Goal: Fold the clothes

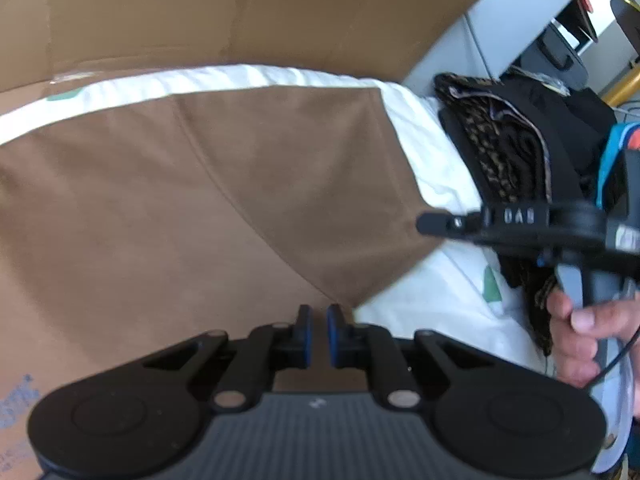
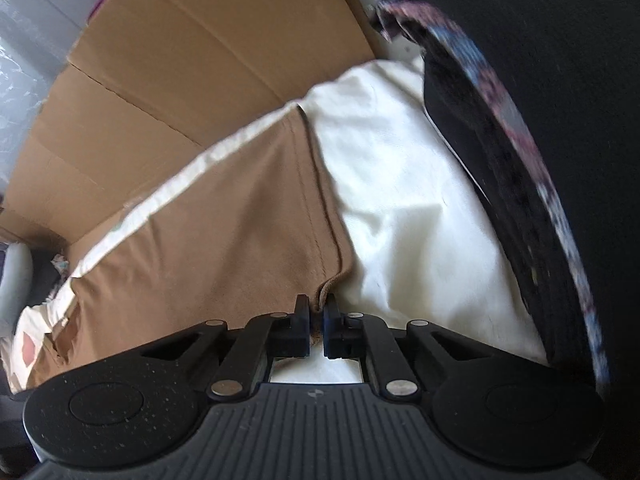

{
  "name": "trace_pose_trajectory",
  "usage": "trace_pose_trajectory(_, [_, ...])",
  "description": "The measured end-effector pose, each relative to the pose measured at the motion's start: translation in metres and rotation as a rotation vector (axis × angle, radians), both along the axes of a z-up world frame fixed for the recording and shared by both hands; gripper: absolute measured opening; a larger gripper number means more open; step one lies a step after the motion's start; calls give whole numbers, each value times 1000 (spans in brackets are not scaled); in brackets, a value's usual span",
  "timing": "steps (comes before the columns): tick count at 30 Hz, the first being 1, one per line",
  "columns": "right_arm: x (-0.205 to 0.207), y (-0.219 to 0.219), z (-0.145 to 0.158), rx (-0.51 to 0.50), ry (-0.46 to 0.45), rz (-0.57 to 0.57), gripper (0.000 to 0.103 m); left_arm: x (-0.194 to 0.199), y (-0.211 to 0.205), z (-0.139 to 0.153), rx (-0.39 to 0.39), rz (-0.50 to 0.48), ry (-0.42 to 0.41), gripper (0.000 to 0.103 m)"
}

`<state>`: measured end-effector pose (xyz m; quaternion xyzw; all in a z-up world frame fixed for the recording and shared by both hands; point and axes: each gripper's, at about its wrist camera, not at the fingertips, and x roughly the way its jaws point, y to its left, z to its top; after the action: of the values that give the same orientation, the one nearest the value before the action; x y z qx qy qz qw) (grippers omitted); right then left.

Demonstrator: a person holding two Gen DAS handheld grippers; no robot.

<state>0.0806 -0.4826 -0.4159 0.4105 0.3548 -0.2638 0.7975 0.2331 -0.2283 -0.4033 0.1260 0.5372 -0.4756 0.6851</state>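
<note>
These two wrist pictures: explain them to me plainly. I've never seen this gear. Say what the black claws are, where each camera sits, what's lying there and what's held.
No robot here: a person holds a hand-operated claw in each hand, and each claw carries a wide-angle camera looking along its two fingers.

The left wrist view shows the left claw at the bottom, with the person's right hand gripping the other tool at the right edge. The right wrist view shows the right claw.

A brown garment lies flat on a white sheet, cardboard behind it and a pile of dark clothes alongside.

The right claw is shut on the garment's hemmed corner. The left claw is closed at the garment's near edge; whether it pinches cloth is unclear.
</note>
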Motion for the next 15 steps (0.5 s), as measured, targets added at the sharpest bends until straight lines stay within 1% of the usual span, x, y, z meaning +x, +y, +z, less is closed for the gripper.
trace_pose_trajectory(3, [-1, -6, 6, 0, -28, -6, 4, -6, -4, -3, 8, -9, -31, 9])
trace_pose_trajectory(5, [-2, -10, 11, 6, -52, -10, 4, -8, -7, -5, 13, -7, -45, 7])
trace_pose_trajectory(9, [-2, -12, 18, 7, -87, -10, 4, -8, -11, -12, 24, 1, -32, 6])
trace_pose_trajectory(12, [0, -14, 17, 12, -102, -9, 4, -8, -14, -20, 33, 5, -26, 6])
trace_pose_trajectory(13, [0, -14, 15, 16, -109, -10, 4, -8, -14, -22, 32, 13, -26, 3])
trace_pose_trajectory(15, [0, -14, 11, 21, -109, -17, 4, -6, -14, -22, 31, 32, -10, 2])
